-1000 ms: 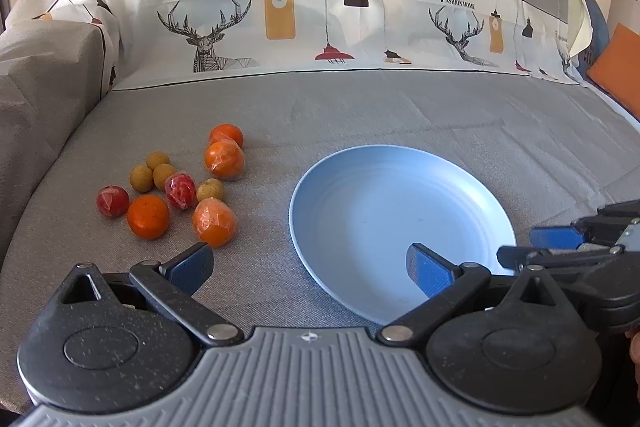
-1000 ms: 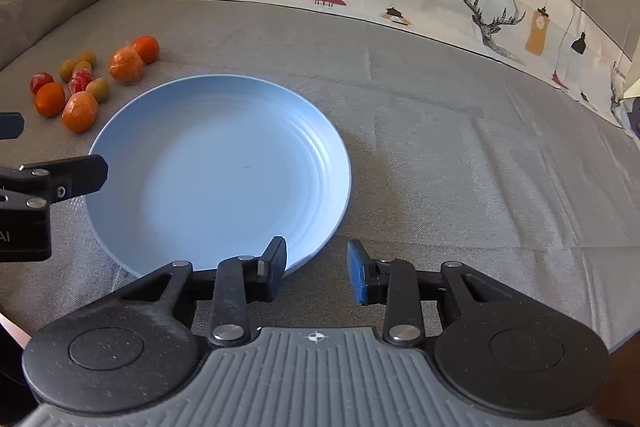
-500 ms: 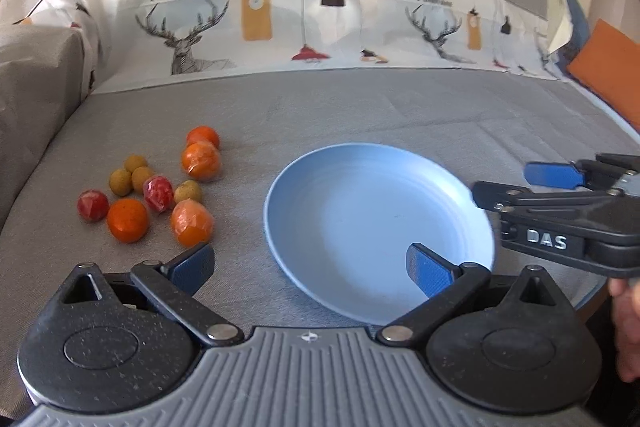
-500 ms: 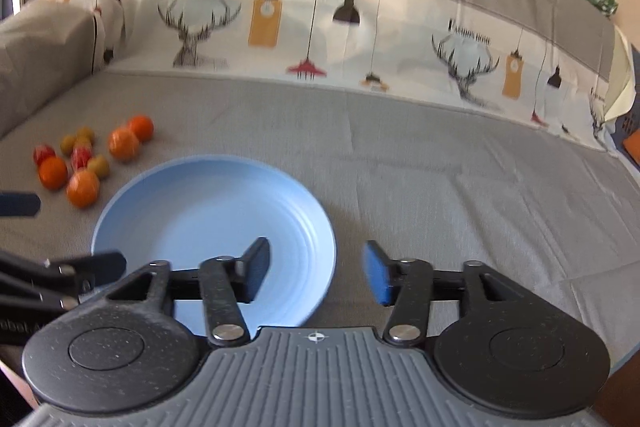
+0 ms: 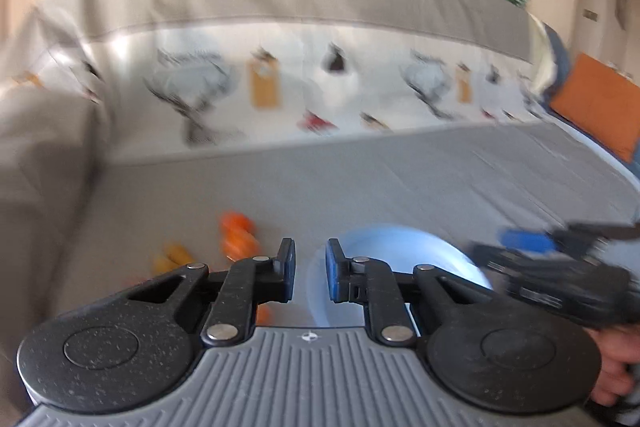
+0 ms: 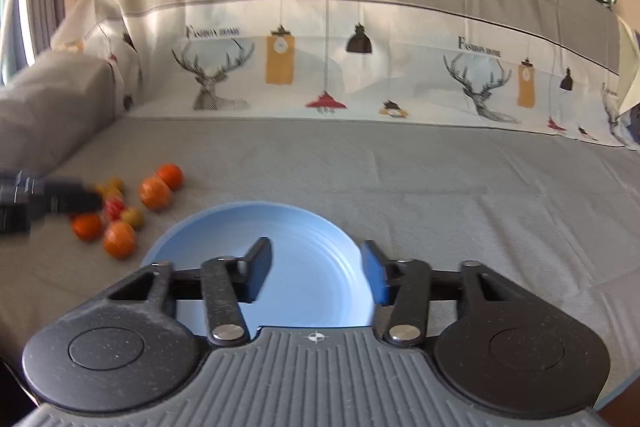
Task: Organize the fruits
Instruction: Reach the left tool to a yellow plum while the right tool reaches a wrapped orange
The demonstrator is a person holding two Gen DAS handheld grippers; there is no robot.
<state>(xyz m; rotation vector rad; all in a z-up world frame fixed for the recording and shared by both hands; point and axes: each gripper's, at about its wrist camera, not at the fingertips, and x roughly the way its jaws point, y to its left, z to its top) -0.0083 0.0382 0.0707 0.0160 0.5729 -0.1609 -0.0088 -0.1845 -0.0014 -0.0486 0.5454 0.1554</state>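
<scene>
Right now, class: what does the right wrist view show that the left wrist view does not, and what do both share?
Only the right wrist view: the sharp deer print and the red fruit.
Only the left wrist view: an orange cushion and the person's hand.
Both: the empty blue plate, the orange fruits left of it, and the grey cloth.

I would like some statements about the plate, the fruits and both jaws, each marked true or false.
1. The blue plate holds no fruit. True.
2. The fruits lie to the right of the plate. False: they lie to its left, on the grey cloth.
3. The right gripper holds an orange. False: its jaws are open and empty.
4. The left gripper has a narrow gap between its jaws, with nothing in it. True.
</scene>
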